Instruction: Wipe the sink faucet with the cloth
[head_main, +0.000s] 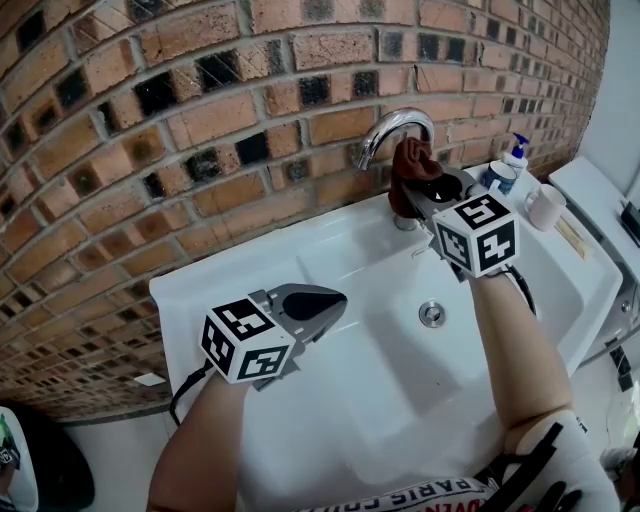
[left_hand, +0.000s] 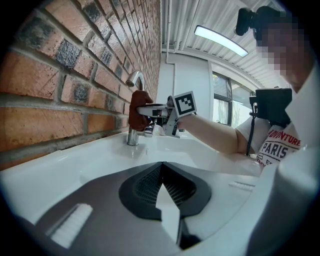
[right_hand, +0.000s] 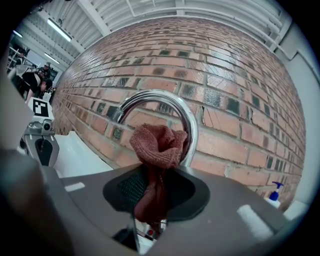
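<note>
The right gripper was up at the back of the white sink, its jaws clamped on a reddish-brown cloth. The cloth stuck up from between the jaws in a crumpled bunch, with a thinner tail hanging down between them. The bunch sat under the arch of the chrome faucet and looked to be resting against its upright stem, just in front of the brick wall.

The left gripper was off to the left side of the basin, well apart from the faucet and the cloth. Its jaws were together at the tips with nothing between them, and it pointed across the sink toward the other gripper.

The drain lay in the bowl between the two forearms. On the ledge to the right of the faucet stood a pump bottle with a blue top and, near it, a white mug.
</note>
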